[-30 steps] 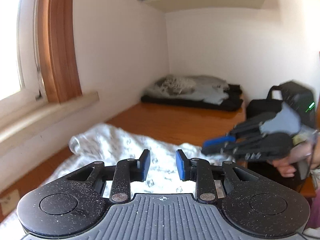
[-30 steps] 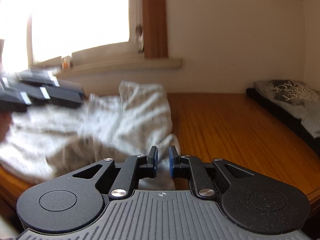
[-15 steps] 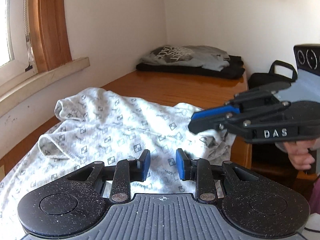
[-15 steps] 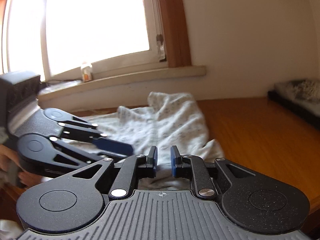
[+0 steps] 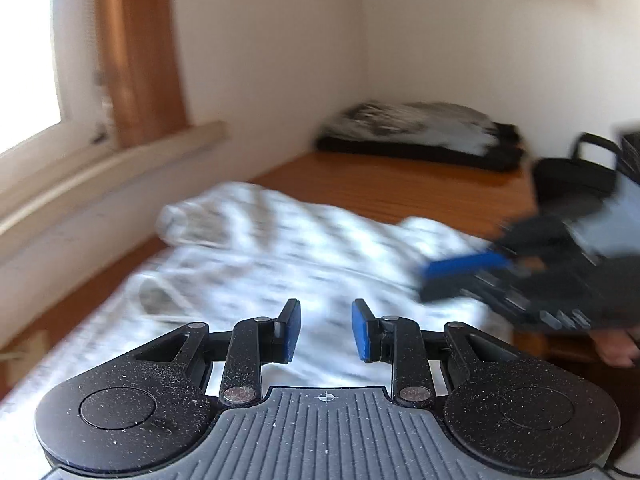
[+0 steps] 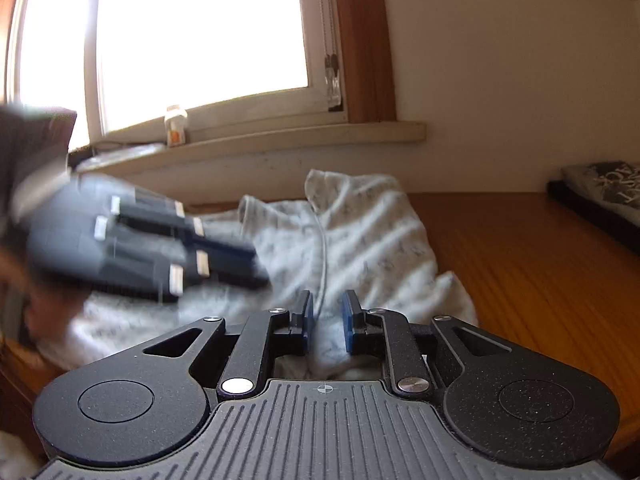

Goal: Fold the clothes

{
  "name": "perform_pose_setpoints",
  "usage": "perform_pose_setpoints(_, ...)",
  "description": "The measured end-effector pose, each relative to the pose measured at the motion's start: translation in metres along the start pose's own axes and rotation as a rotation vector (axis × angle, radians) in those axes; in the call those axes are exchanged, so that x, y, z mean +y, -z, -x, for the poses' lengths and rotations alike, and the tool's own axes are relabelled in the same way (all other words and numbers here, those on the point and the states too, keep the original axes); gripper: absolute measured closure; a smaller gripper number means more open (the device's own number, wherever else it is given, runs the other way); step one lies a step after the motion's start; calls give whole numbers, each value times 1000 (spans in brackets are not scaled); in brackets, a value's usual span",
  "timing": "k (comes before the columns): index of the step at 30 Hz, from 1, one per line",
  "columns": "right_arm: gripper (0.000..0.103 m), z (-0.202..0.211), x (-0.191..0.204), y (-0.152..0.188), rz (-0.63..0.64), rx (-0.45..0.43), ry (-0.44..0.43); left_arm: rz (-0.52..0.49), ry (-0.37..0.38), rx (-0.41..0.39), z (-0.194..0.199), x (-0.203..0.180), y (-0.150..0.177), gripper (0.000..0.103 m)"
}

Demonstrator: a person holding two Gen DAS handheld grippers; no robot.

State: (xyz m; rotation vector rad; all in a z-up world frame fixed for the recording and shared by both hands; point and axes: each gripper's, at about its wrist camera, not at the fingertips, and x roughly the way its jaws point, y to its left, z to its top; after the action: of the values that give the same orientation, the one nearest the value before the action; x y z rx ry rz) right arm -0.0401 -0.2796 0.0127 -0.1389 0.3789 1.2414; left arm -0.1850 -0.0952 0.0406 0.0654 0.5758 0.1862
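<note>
From my right-hand camera, the only lettering I can pick out is large pale print on the dark grey folded garment [image 6: 608,188] at the far right edge of the wooden surface [image 6: 520,248]. It is cut off and upside down, so I cannot read a word. My left-hand camera is too blurred for any text.

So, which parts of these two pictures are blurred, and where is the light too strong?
Left wrist view: motion blur smears the white patterned garment, the folded pile and the right gripper; only the left gripper is sharp, and the window is washed out. Right wrist view: the window is fully overexposed, the left gripper is smeared, and the wooden table is fairly clear.
</note>
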Motion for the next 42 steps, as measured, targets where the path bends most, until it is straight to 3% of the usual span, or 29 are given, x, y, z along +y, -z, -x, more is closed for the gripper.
perform_pose_setpoints(3, 86, 10, 3, 11, 22, -38, 13, 10, -67, -14, -4, 22, -15, 72)
perform_pose_setpoints(7, 86, 14, 0, 18, 22, -58, 6, 53, -121, -4, -30, 56, -36, 60)
perform_pose_setpoints(10, 86, 11, -1, 1, 45, -14, -12, 121, -110, 22, -55, 78, -43, 48)
perform_pose_setpoints(15, 84, 1, -13, -56, 118, -33, -28, 212, -60, 57, -83, 102, -36, 48)
perform_pose_setpoints(20, 84, -60, -15, -114, 240, 6, -38, 257, 16, 60, -83, 113, -26, 78)
perform_pose_setpoints(23, 83, -117, -17, -134, 253, 102, -79, 249, 35, 39, -77, 113, -24, 84)
perform_pose_setpoints(29, 83, -199, -23, -144, 196, 256, -164, 279, 73, 21, -78, 115, -18, 85)
perform_pose_setpoints(30, 83, -205, -24, -146, 197, 271, -179, 283, 77, 21, -79, 115, -18, 84)
perform_pose_setpoints(31, 83, -210, -25, -148, 193, 279, -186, 294, 81, 24, -81, 117, -18, 75)
perform_pose_setpoints(33, 83, -216, -28, -155, 175, 292, -208, 305, 87, 27, -83, 117, -18, 72)
perform_pose_setpoints(34, 83, -218, -29, -159, 178, 292, -213, 302, 89, 17, -81, 116, -18, 75)
perform_pose_setpoints(35, 83, -220, -29, -162, 189, 297, -211, 297, 92, 7, -79, 115, -18, 85)
perform_pose_setpoints(37, 83, -227, -28, -169, 202, 334, -212, 278, 94, -16, -74, 111, -19, 91)
perform_pose_setpoints(42, 83, -224, -25, -164, 214, 377, -217, 287, 144, -73, -61, 109, -23, 92)
